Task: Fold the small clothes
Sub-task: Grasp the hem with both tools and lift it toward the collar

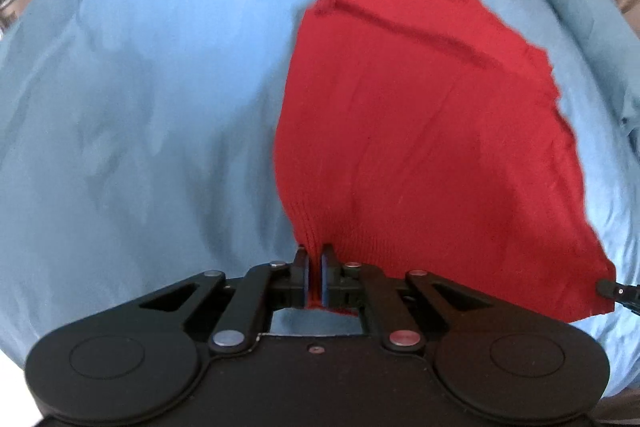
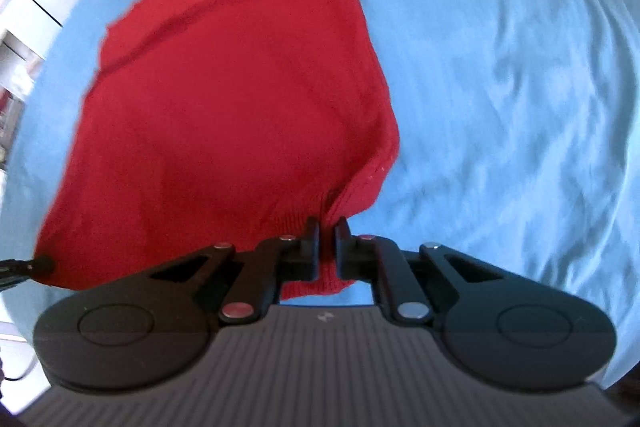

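The left gripper [image 1: 315, 267] is closed on the near hem of the garment [image 1: 420, 131], with red knit pinched between its blue pads [image 1: 306, 277]. The right gripper [image 2: 328, 241] is likewise closed on the same hem, and a bunch of ribbed fabric stands gathered between its jaws. In each wrist view the tip of the other gripper shows at the far corner of the hem, so the two grips sit at opposite ends of the near edge.

From the grips the garment runs away from the cameras across the sheet [image 1: 140, 87], a blue cover over a soft surface. The far part lies on the sheet, with a dark crease crossing it near the far edge. The near part appears lifted and stretched between the grippers. Whether the middle touches the sheet cannot be told.

Handling judgement: the garment is a light, soft knit. It has no stiffness and sags between holds. The knit stretches under pull, so tension should stay even on both sides. The ribbed hem is the thickest band and gives the firmest purchase, and corner grips keep the edge straight. The fabric is not fragile, but loose loops could snag on the jaws. The sheet wrinkles easily and may drag along with the garment.
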{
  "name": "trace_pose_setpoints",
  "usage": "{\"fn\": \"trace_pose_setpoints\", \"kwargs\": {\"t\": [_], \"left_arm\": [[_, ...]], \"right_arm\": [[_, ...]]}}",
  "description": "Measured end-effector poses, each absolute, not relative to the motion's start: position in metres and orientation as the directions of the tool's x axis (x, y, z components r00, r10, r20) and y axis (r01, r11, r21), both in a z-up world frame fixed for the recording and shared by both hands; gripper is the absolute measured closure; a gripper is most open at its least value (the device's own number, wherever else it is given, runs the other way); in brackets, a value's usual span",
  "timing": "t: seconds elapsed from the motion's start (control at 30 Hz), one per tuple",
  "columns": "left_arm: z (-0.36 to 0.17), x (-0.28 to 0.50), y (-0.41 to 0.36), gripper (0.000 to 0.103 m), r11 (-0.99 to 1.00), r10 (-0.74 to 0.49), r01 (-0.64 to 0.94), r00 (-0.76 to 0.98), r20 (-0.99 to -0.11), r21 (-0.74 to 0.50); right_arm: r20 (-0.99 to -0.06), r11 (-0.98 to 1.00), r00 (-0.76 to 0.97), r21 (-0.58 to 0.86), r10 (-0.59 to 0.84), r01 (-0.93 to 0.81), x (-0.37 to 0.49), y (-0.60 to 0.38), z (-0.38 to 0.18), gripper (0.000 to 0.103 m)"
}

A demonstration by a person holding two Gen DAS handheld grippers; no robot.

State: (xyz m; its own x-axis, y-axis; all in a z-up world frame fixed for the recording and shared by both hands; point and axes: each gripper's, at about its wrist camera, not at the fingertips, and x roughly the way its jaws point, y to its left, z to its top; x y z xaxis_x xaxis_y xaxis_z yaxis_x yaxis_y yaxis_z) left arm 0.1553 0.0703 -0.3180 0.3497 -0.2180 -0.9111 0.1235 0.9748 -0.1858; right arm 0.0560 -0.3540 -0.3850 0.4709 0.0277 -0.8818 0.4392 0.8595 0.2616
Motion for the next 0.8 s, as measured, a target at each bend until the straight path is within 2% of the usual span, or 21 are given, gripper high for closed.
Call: {"fn": "trace_pose_setpoints", "kwargs": {"t": [0.2,0.3,0.43,0.6,0.8], "left_arm": [[-0.246,0.206,0.066,0.098,0.966,-0.256,0.102,0.453,-0.854,-0.236],[-0.215,0.256,0.055,0.098,0.954,-0.293,0.108,0.524,-0.8,-0.279],[-0.203,0.336,0.027,0.099,0.949,-0.311,0.153,0.588,-0.747,-0.275],[-0.243,0.438,-0.007,0.099,0.952,-0.295,0.129,0.63,-0.718,-0.278],[-0.324,0.516,-0.038,0.099,0.968,-0.226,0.07,0.666,-0.71,-0.243]], "right_arm": [[-0.813,0.827,0.578,0.369,0.067,0.424,0.089,-0.376,-0.317,0.082],[-0.755,0.803,0.653,0.428,0.065,0.415,0.123,-0.392,-0.28,0.082],[-0.699,0.795,0.713,0.462,0.052,0.394,0.191,-0.413,-0.249,0.082],[-0.657,0.79,0.752,0.49,0.057,0.368,0.293,-0.439,-0.264,0.082],[-0.632,0.791,0.774,0.486,0.025,0.371,0.395,-0.469,-0.343,0.082]]}}
